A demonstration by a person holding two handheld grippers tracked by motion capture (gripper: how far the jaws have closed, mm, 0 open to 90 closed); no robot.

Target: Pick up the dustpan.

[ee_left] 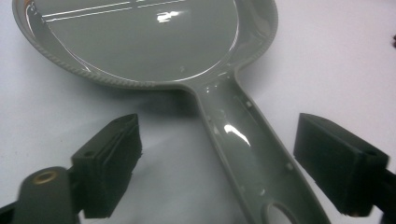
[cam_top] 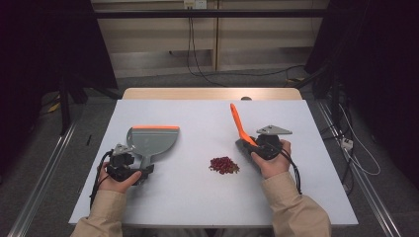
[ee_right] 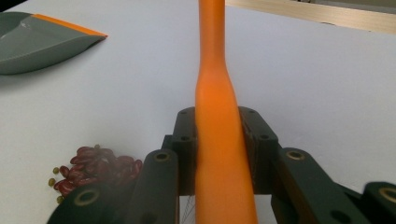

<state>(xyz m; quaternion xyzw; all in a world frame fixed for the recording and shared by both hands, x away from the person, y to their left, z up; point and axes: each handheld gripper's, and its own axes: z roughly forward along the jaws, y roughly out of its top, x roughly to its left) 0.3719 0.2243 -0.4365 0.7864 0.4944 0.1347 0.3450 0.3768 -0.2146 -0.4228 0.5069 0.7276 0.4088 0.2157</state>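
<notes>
Two tools are in play and only one is in hand, so I judge this sweep-up to be at its start. My right gripper (cam_top: 253, 144) is clamped tight on the orange brush handle (ee_right: 217, 154), which rises up and away from it toward the far side of the table (cam_top: 197, 197); the brush end itself I cannot make out. My left gripper (ee_left: 219, 172) sits at the near left with its jaws wide, one on each side of the grey dustpan's handle (ee_left: 247, 149), and the pads are not touching it, so the grey dustpan (cam_top: 150, 139) lies flat on the table with its orange-edged lip facing the far side. The pile of red beans (cam_top: 224, 165), with a few small greenish ones at its edge, lies untouched near the middle, just left of my right hand and well apart from the pan. What is left, as I read it: close on the pan handle, bring the pan over beside the beans, then brush them in. None of the beans are in the pan yet.
</notes>
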